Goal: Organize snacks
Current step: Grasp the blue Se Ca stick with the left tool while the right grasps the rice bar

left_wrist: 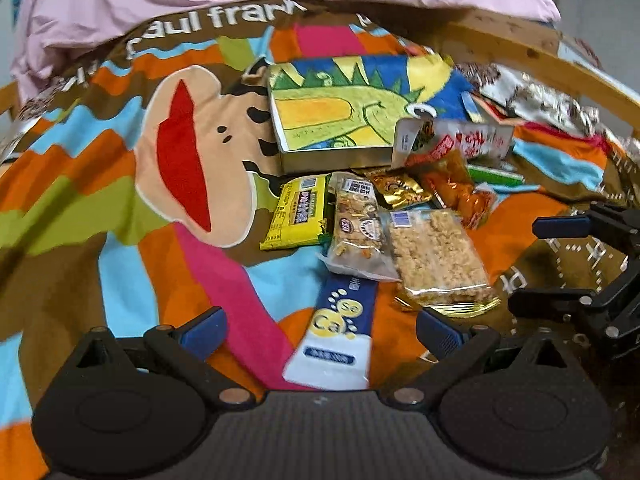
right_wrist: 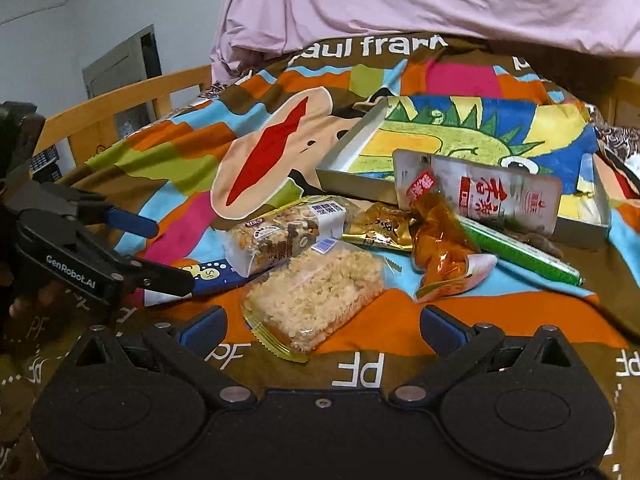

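A pile of snack packets lies on a colourful blanket. My left gripper [left_wrist: 320, 330] is open, with a blue and white Ca packet [left_wrist: 340, 336] between its fingers, untouched. My right gripper [right_wrist: 322, 326] is open just in front of a clear rice-crisp packet [right_wrist: 316, 292], which also shows in the left wrist view [left_wrist: 438, 258]. Around it lie a nut bar [right_wrist: 280, 236], a gold packet [right_wrist: 380, 226], an orange packet [right_wrist: 442, 246], a green stick [right_wrist: 520, 254], a yellow packet [left_wrist: 298, 212] and a white pouch [right_wrist: 492, 196]. An open dinosaur-print tin box [right_wrist: 356, 184] stands behind.
A pink quilt [right_wrist: 400, 0] is heaped at the far end. A wooden bed rail [right_wrist: 120, 96] runs along the left and another rail [left_wrist: 540, 56] along the right. My left gripper shows in the right wrist view [right_wrist: 160, 252]; my right gripper shows in the left wrist view [left_wrist: 536, 264].
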Action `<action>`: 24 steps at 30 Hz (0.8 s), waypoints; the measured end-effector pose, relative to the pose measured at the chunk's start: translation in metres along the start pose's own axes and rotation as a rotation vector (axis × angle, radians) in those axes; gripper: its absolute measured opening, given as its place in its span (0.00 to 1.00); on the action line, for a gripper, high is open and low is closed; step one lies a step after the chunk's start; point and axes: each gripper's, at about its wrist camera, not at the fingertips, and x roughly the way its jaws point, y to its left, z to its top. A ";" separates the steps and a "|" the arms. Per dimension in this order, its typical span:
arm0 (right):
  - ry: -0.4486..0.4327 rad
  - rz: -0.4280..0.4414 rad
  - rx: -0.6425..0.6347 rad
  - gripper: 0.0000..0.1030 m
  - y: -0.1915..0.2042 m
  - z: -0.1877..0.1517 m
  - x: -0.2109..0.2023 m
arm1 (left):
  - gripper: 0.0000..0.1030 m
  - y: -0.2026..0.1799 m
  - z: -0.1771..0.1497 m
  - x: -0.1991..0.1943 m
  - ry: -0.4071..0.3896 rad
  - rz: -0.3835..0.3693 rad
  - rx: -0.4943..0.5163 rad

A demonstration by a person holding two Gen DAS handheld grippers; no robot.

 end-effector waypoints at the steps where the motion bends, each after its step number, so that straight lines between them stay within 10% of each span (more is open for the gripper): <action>1: 0.004 -0.011 0.003 0.99 0.001 0.000 0.003 | 1.00 0.001 0.003 0.003 0.011 -0.006 0.018; 14: 0.077 -0.129 -0.115 0.98 0.041 0.004 0.054 | 0.75 -0.008 0.021 0.032 0.132 -0.075 0.192; 24: 0.077 -0.119 -0.129 0.74 0.039 -0.005 0.040 | 0.48 -0.010 0.020 0.041 0.166 -0.067 0.167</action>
